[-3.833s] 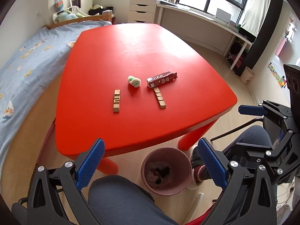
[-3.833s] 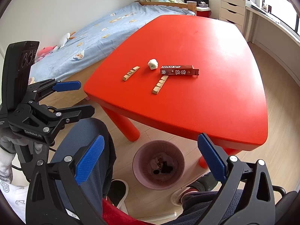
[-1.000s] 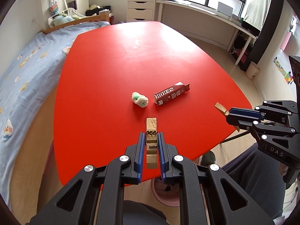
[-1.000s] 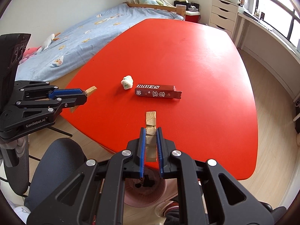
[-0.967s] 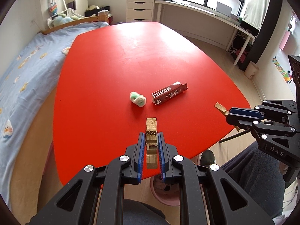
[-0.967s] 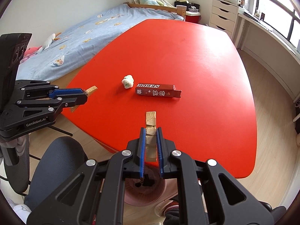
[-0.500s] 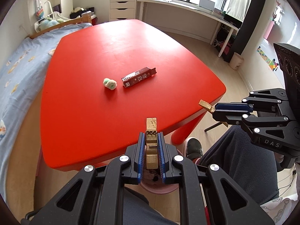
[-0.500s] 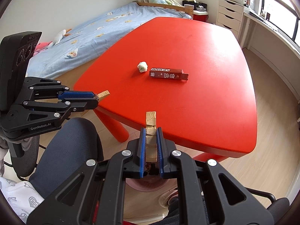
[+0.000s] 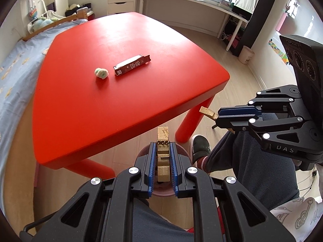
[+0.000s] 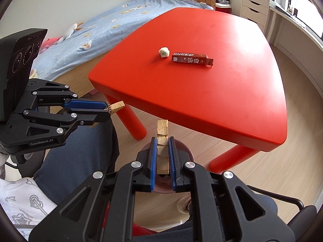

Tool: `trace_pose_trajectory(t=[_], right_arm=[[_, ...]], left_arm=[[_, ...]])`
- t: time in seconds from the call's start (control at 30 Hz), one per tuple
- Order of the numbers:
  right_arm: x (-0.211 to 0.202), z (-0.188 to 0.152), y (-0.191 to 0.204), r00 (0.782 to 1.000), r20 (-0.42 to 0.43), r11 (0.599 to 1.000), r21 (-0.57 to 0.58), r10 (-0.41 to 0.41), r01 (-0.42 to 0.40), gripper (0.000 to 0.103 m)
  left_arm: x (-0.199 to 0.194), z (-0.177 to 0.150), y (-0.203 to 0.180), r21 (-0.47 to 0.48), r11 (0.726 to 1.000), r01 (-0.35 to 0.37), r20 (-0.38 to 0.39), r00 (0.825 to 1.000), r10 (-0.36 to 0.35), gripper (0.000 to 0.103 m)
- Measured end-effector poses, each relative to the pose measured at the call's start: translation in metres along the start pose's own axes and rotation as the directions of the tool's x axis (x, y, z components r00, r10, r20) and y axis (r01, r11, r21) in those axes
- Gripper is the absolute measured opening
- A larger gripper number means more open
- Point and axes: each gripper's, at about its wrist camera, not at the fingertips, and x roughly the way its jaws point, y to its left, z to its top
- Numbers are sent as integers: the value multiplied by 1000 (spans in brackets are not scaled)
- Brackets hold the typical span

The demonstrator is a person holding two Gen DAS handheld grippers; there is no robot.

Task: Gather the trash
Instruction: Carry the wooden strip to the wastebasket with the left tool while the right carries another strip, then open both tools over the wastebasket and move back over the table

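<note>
My left gripper [image 9: 163, 147] is shut on a wooden clothespin [image 9: 162, 155] and holds it over the pink trash bin [image 9: 182, 151] on the floor. My right gripper [image 10: 162, 141] is shut on a second wooden clothespin [image 10: 162, 141] above the same bin [image 10: 184, 148]. Each gripper shows in the other's view, the right one [image 9: 219, 115] and the left one [image 10: 107, 109]. A dark red wrapper box [image 9: 131, 67] and a small white-green crumpled wad [image 9: 101, 73] lie on the red table [image 9: 121, 100]; they also show in the right wrist view, the box [image 10: 191, 59] and the wad [image 10: 164, 52].
The table's red legs [image 9: 193, 119] stand beside the bin. My knees in dark trousers [image 9: 252, 161] and a shoe [image 9: 199, 145] are close under the grippers. A bed with blue sheets [image 10: 101, 28] runs along the table's far side. A desk and drawers [image 9: 121, 2] stand by the window.
Both grippers have pulled back from above the table with their clothespins, to over the bin at the table's near edge. The box and wad stay on the table.
</note>
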Motion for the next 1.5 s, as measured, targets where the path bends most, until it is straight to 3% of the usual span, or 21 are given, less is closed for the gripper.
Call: trace_pose_trajectory(t=[0.23, 0.27, 0.3, 0.33, 0.37, 0.4, 0.47, 0.57, 1.5], right_arm=[[0, 0, -1, 1000, -13, 1000, -8, 19, -19, 12], [0, 0, -3, 1000, -18, 1000, -8, 17, -17, 19], [1, 0, -5, 1000, -18, 1000, -8, 11, -12, 46], [0, 0, -6, 1000, -11, 1000, -4, 9, -9, 61], [0, -1, -7, 1000, -4, 1000, 2, 10, -10, 77], [1, -2, -7, 1000, -8, 1000, 3, 7, -7, 81], [2, -3, -8, 1000, -14, 1000, 2, -5, 5, 92], [5, -5, -9, 1000, -25, 1000, 3, -4, 4, 93], [-2, 8, -13, 1000, -5, 1000, -10, -3, 3, 97]], left_arm=[[3, -1, -1, 3, 1000, 16, -9, 1000, -16, 15], [4, -1, 0, 3, 1000, 13, -10, 1000, -13, 21], [5, -1, 1, 0, 1000, 10, -15, 1000, -10, 31], [5, -1, 2, -4, 1000, 0, -13, 1000, 0, 40], [5, -2, 3, -9, 1000, -12, -7, 1000, 12, 62], [4, -2, 5, -17, 1000, -21, 3, 1000, 21, 80], [2, -3, 8, -30, 999, -41, 20, 999, 42, 91], [1, -3, 11, -40, 998, -57, 19, 998, 58, 95], [-7, 6, 29, -73, 995, -70, 35, 997, 73, 95]])
